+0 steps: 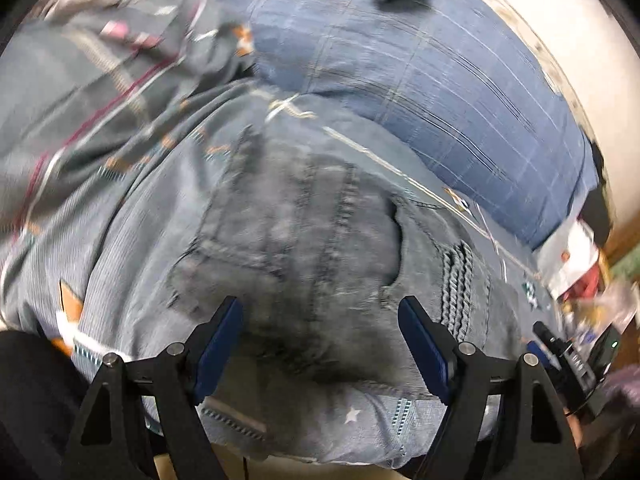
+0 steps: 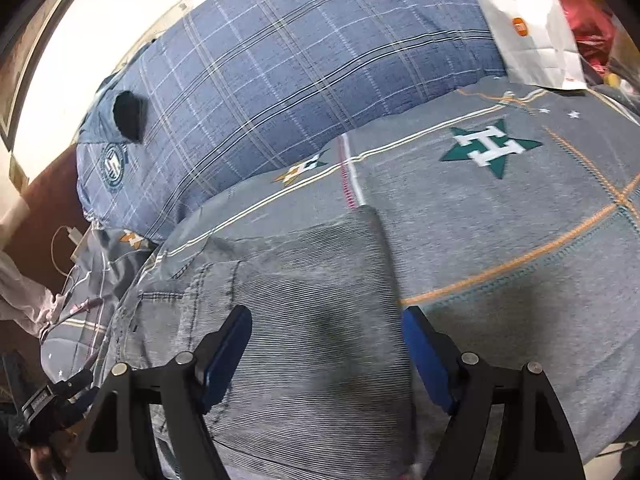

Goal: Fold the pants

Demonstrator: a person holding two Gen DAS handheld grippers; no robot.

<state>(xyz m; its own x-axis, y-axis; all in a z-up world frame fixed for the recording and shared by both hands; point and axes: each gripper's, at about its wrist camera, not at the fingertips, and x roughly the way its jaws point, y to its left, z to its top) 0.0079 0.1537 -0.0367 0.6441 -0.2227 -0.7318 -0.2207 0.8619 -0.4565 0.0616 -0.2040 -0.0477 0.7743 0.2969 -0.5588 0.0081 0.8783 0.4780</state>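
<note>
Grey denim pants [image 1: 288, 240] lie flat on a bed, with a back pocket and a frayed ripped patch [image 1: 456, 280] showing in the left wrist view. My left gripper [image 1: 320, 312] is open and empty, its blue pads just above the pants. In the right wrist view the pants [image 2: 304, 304] lie as a folded grey panel with a straight right edge. My right gripper [image 2: 328, 324] is open and empty, its jaws on either side of that panel near the right edge.
The bed has a grey sheet [image 2: 520, 216] with a green star emblem [image 2: 492, 148] and orange lines. A blue plaid pillow [image 2: 304, 80] lies behind. A white paper bag [image 2: 532, 36] and red items sit at the far right. A charger cable [image 2: 72, 240] lies left.
</note>
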